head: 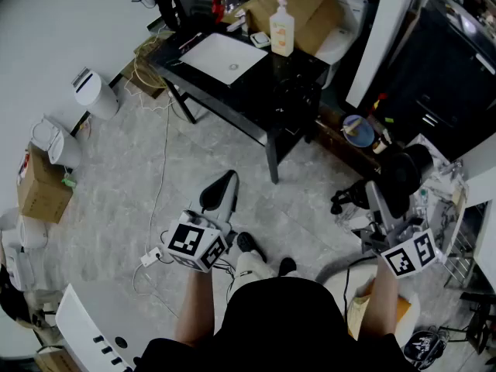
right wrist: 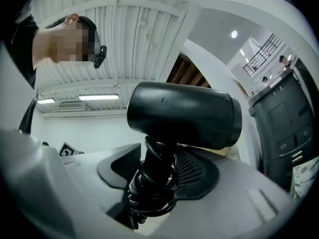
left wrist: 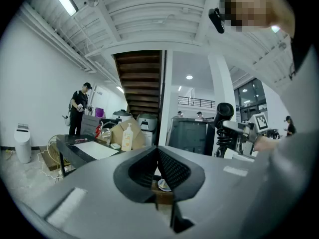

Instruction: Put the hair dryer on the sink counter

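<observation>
Black hair dryer point(right wrist: 184, 113) is clamped in the right gripper point(right wrist: 158, 152). Its handle, with the cord point(right wrist: 149, 183) wound round it, sits between the two pads, and the jaws are spread wide around that bundle and grip it. The barrel lies crosswise just above the jaw tips. Head view puts the dryer in the air at the person's right, well apart from the sink counter point(head: 298, 72), a black table across the floor near the top of the frame. Left gripper point(head: 221, 188) hangs low at the person's left with its jaws closed on each other and nothing between them. Only the head view gives the layout from above: a white basin point(head: 225, 58) set into the counter, a soap bottle point(head: 282, 28) just beside it, and a cardboard box point(head: 302, 2) behind. Left gripper view shows the same counter side-on past its shut jaws, with the bottle upright on it. It also shows a person in black point(left wrist: 79, 106) standing at the far end, a staircase point(left wrist: 142, 81) behind, and the right gripper with the dryer at the right. Right gripper view alone shows the grip on the handle close up. It looks upward, so the rest is ceiling point(right wrist: 124, 39) and strip lights point(right wrist: 97, 97).
</observation>
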Demonstrator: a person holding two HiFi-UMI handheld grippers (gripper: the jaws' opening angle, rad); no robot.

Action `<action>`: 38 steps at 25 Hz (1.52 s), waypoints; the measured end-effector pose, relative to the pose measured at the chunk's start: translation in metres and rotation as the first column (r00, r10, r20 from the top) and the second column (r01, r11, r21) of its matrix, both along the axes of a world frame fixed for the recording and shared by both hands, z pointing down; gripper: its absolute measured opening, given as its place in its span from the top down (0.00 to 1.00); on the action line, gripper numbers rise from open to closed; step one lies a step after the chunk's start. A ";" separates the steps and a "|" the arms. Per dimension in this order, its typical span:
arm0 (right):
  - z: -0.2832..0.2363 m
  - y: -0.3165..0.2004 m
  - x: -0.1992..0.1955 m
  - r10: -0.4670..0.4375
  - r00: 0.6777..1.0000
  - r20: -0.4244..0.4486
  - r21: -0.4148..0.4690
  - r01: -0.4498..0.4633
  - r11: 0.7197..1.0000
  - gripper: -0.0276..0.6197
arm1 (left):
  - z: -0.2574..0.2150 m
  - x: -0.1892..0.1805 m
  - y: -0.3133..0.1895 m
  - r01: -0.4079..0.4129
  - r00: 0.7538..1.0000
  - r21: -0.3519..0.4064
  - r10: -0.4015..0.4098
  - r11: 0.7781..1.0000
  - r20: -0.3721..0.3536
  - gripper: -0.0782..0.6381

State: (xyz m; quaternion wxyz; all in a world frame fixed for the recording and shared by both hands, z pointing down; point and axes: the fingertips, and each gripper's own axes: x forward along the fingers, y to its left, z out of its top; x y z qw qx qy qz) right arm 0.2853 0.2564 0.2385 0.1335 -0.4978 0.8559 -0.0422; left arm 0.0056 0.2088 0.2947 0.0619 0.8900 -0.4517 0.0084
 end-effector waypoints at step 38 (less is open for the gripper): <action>0.006 -0.007 -0.074 -0.152 0.988 -0.036 -0.023 0.151 0.988 0.61 | -0.001 -0.008 0.027 0.032 0.999 -0.024 -0.032 0.999 0.003 0.89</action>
